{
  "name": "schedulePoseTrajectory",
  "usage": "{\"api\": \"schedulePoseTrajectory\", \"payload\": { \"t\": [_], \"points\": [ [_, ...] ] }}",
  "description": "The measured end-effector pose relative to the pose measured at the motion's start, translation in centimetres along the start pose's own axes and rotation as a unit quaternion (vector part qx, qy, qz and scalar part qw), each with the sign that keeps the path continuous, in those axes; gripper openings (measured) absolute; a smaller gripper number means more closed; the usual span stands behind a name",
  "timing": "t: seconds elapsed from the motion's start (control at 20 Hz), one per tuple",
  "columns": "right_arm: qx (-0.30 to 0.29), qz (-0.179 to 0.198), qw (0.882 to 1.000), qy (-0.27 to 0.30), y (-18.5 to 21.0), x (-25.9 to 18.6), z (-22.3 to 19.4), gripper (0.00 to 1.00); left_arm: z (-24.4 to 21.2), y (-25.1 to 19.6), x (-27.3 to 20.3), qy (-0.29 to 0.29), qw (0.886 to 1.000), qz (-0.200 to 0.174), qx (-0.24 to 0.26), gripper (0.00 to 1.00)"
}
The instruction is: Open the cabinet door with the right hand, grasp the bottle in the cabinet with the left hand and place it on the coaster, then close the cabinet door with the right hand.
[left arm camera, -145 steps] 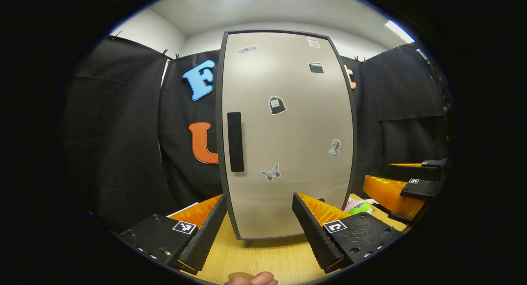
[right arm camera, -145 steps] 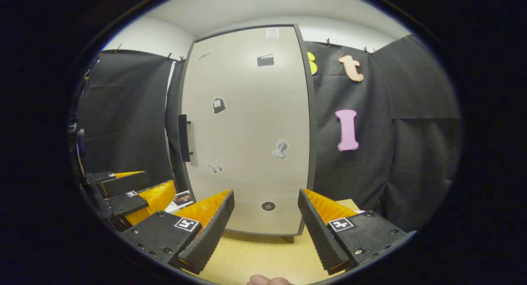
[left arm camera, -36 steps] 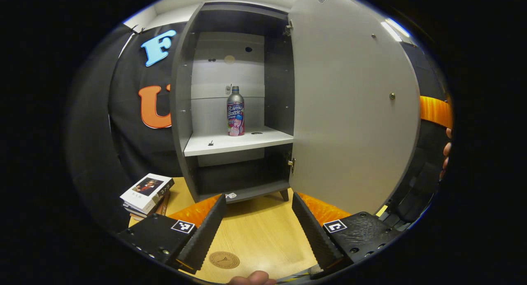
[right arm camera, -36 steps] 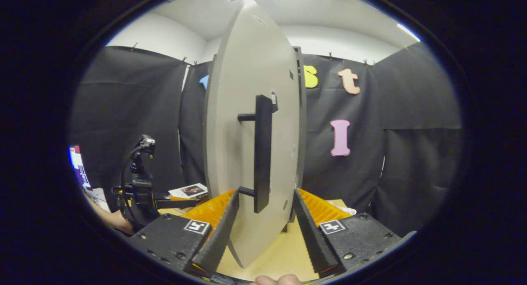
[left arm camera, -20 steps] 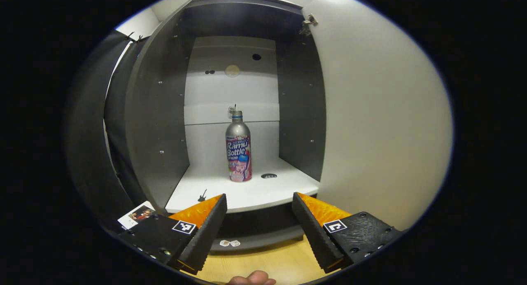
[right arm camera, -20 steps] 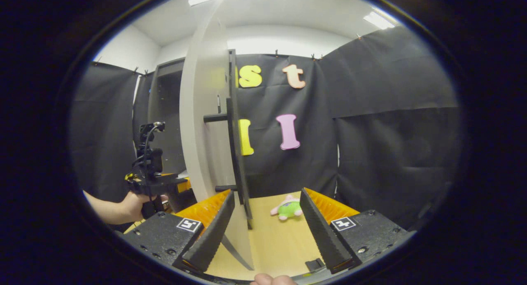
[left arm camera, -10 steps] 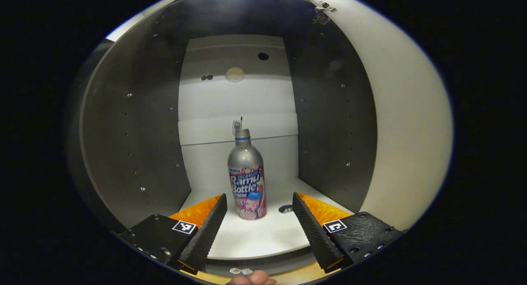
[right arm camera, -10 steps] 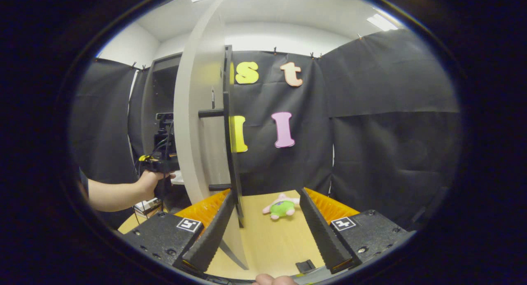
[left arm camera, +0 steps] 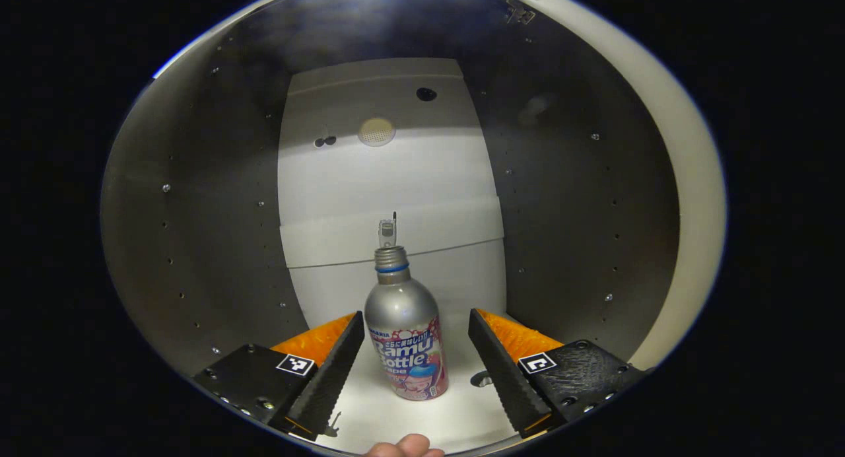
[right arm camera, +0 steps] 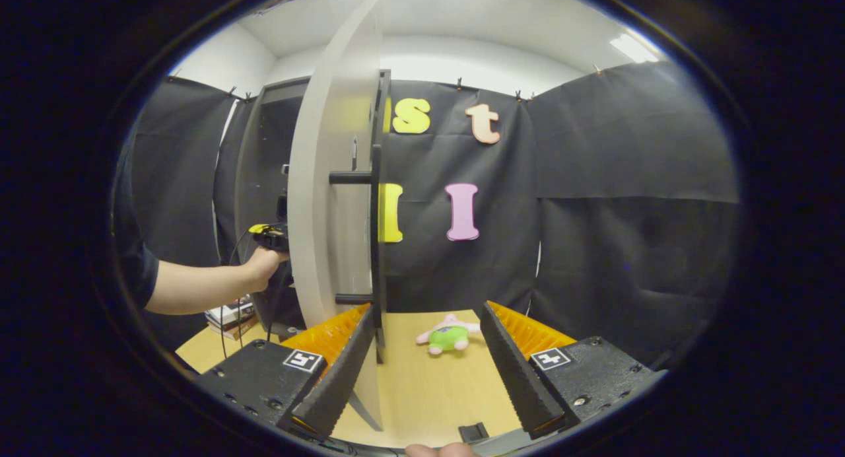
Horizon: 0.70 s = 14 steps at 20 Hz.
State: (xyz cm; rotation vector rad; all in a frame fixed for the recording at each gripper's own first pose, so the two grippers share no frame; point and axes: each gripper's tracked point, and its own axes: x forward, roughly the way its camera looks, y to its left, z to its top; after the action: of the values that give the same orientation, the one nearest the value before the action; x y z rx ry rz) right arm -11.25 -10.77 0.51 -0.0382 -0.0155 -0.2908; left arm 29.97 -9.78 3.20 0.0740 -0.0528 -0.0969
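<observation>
Each gripper's jaws end in ribbed wedges on black textured blocks with small screws and a square black-and-white marker tag. In the right gripper view, the person's arm point(right arm camera: 198, 285) wears a dark short sleeve point(right arm camera: 135, 262); thin cables hang below that hand.

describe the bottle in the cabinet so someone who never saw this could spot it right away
Look inside the open cabinet, at the white shelf between its dark side walls. The bottle stands upright there, between the left gripper's open fingers. It is silver metal with a narrow neck, a blue ring below the mouth and a colourful cartoon label, the shelf's one tall thing.
</observation>
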Motion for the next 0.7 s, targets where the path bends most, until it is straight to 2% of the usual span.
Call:
{"api": "schedulePoseTrajectory", "payload": {
  "t": [0.25,0.45,0.55,0.6,0.7],
  "points": [
    [-0.006,0.005,1.000,-0.003,0.0,0.1,0.1,0.96,-0.9,0.1,1.5,0.010,0.999,0.008,-0.032,0.96],
    [-0.007,0.004,1.000,-0.002,0.0,0.1,0.0,0.96,-0.5,0.4,3.2,0.006,0.999,0.008,-0.035,0.96],
    [-0.010,0.006,1.000,-0.001,0.0,0.1,0.0,0.96,-1.4,0.7,3.8,0.023,0.999,0.014,-0.036,0.96],
    [-0.010,0.007,1.000,-0.001,0.0,0.1,0.0,0.96,-1.7,0.9,4.1,0.032,0.999,0.017,-0.041,1.00],
    [-0.007,0.009,1.000,0.000,0.0,0.1,0.0,0.96,-1.6,0.8,3.8,0.031,0.998,0.016,-0.043,0.80]
  ]
}}
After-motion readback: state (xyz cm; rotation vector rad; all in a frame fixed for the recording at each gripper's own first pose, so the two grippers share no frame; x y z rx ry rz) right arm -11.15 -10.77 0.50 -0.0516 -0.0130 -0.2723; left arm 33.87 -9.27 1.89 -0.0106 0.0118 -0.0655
